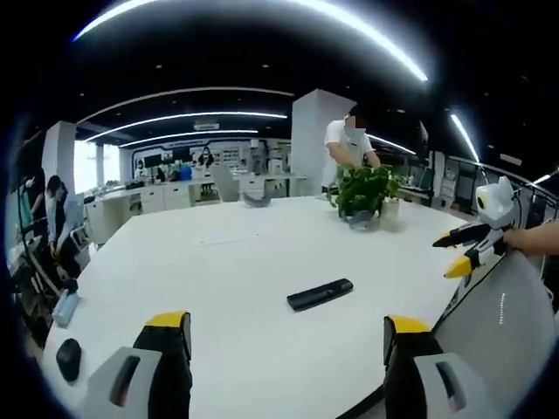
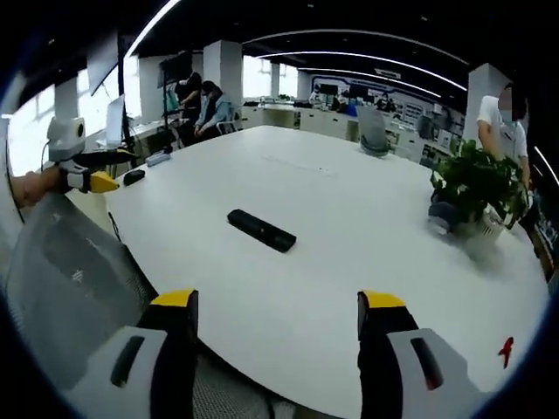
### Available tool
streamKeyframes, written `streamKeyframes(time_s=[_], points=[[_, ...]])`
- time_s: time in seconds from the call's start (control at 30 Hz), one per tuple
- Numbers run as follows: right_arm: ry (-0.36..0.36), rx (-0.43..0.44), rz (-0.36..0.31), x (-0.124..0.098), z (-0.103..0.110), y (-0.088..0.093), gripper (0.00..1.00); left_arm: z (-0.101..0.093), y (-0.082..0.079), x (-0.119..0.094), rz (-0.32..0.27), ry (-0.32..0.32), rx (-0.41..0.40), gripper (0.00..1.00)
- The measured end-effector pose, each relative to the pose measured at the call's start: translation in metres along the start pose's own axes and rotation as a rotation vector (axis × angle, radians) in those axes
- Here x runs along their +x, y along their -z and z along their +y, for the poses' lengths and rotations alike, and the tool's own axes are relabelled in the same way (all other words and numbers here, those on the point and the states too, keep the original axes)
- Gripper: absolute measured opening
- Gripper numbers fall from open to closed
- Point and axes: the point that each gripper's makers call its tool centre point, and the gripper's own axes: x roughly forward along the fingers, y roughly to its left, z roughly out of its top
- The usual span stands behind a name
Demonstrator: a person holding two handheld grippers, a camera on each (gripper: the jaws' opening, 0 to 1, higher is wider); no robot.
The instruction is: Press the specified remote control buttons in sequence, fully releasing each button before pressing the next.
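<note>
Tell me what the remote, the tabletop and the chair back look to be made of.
Remote control: likely matte black plastic, dull and without glints. Table: smooth white top, probably laminate, softly reflecting the ceiling light. Chair back: appears to be grey mesh fabric, slightly see-through with a fine weave, though the fisheye blurs detail.

In the left gripper view, the remote control [image 1: 320,294] lies flat on the table [image 1: 244,262], near its front edge and well apart from everything else. The potted plant [image 1: 364,194] stands on the far right part of the table, with a person [image 1: 349,140] behind it. The right gripper [image 1: 460,251] comes in at the right edge, beyond the table's side and above a chair back [image 1: 507,323]. A small object [image 1: 68,358] sits at the table's near left corner. The left gripper [image 1: 284,336] hangs before the near edge, jaws wide apart.
</note>
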Motion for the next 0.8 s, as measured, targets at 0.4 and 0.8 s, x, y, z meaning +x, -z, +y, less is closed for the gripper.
streamKeyframes(time_s=[0.4,0.8], points=[[-0.059,0.037,-0.108,-0.005,-0.002,-0.014,0.75,0.011,0.003,0.0,0.016,-0.068,0.009,0.95],[-0.136,0.054,-0.164,-0.006,0.003,-0.02,0.72,0.036,0.015,-0.004,0.085,-0.225,-0.025,0.95]])
